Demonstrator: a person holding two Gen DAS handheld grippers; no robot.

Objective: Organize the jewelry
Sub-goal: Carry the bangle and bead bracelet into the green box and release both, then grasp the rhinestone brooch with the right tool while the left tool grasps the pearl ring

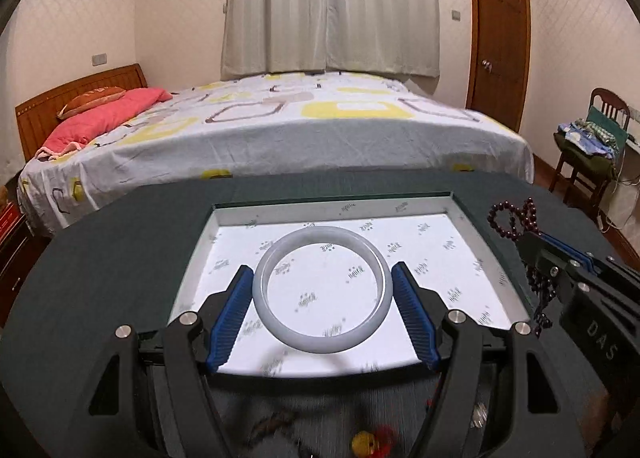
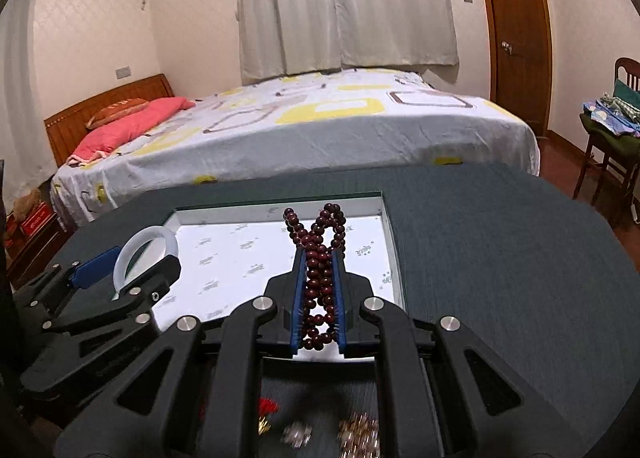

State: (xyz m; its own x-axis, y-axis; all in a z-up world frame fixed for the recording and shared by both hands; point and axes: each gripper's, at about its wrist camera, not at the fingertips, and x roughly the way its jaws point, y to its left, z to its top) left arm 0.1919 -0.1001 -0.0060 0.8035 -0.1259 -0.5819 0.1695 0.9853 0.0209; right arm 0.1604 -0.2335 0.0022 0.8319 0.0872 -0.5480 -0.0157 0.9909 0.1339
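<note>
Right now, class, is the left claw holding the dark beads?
No: the left claw grips the pale bangle; the right claw pinches the beads.

The left hand-held gripper (image 1: 323, 290) is holding a pale, milky-white round stone bangle (image 1: 322, 289) between its ribbed blue pads (image 1: 231, 318), one pressing on each side of the ring, above a shallow white printed-paper-lined tray (image 1: 472, 254) sitting on the dark grey table (image 1: 120, 250). At the right edge, the right hand-held gripper (image 1: 532, 238) is gripping a dark red beaded strand (image 1: 512, 217), its loops sticking up and a length dangling below. A bed with a yellow-patterned white sheet (image 1: 280, 129) is standing beyond the table.
</note>
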